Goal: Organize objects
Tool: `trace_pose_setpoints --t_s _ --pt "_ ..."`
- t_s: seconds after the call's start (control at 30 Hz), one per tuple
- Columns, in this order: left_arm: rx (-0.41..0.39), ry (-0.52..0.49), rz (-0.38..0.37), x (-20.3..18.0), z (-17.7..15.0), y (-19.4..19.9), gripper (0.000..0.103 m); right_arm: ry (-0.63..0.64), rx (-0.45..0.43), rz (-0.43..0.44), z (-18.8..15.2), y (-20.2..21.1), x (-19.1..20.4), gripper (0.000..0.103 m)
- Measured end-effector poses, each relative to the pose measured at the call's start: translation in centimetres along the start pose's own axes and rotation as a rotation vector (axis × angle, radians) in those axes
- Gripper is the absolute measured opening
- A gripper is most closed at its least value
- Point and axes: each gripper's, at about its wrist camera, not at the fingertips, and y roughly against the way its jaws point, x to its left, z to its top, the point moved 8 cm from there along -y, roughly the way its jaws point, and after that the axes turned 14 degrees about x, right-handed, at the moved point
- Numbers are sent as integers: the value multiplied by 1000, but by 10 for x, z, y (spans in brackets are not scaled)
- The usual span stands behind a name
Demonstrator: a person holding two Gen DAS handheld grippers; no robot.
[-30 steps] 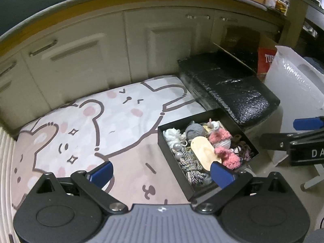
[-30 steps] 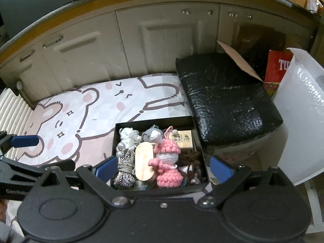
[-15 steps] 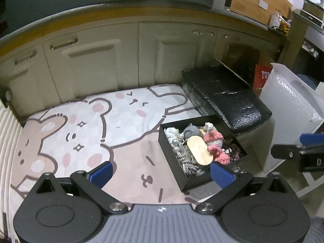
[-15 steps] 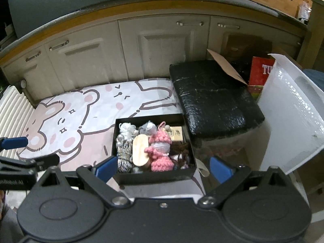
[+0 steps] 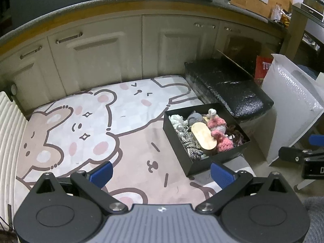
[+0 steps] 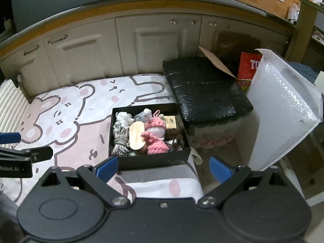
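The black box (image 6: 149, 160) sits on the cartoon-bear mat (image 5: 85, 121), straight ahead of the right tongs (image 6: 163, 167) and ahead-right of the left tongs (image 5: 161, 172). It is heaped with a pink crochet toy (image 6: 156, 135), a wooden oval lid (image 6: 136, 134), twisted cords (image 6: 119, 143) and a grey yarn piece (image 5: 194, 117). Both tongs are spread wide and hold nothing, well back from the box. A black wrapped bundle (image 6: 204, 93) lies just beyond it, to the right. The likely trouble: the pieces are tangled, so pinching one could drag cords or neighbours out, or tip the box at the mat's edge.
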Motion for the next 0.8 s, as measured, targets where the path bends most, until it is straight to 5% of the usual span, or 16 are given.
trace_pose_setpoints --t_s 0.8 --pt "14 18 -2 6 0 -2 101 3 6 -26 0 -3 6 97"
